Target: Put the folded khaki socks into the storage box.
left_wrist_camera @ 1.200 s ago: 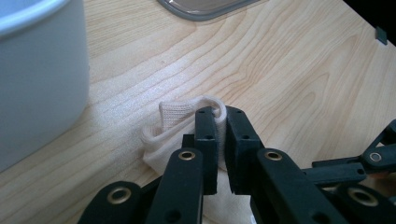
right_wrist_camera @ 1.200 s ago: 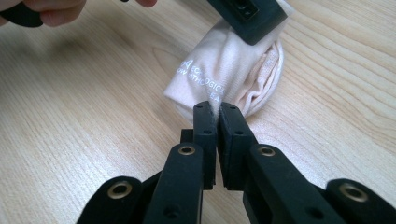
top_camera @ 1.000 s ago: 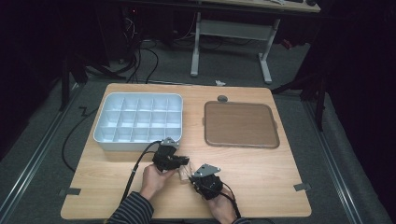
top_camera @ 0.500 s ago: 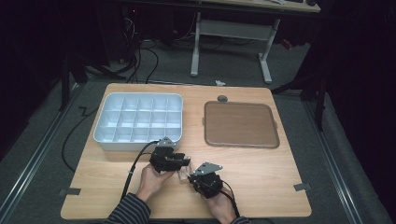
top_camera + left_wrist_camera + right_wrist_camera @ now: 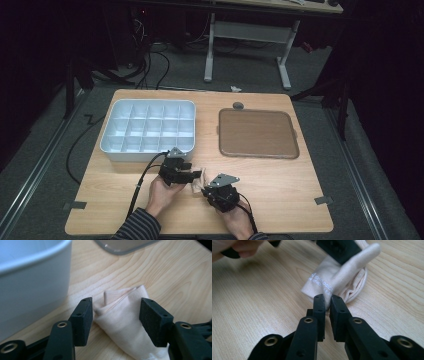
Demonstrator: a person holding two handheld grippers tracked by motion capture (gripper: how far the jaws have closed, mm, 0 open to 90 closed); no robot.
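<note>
Overhead, my left gripper [image 5: 196,175] and right gripper [image 5: 206,190] meet over a folded cream cloth [image 5: 196,181] at the table's [image 5: 280,185] near edge; the white divided bin [image 5: 148,131] sits just beyond, the brown tray [image 5: 258,133] far right. Looking along the left jaws, they've just been opening and stand wide astride the cloth [image 5: 122,322], not pressing, bin wall [image 5: 32,282] close left. Along the right jaws, they pinch the cloth's [image 5: 337,280] near edge, loosening; I judge it may slip and unfold.
</note>
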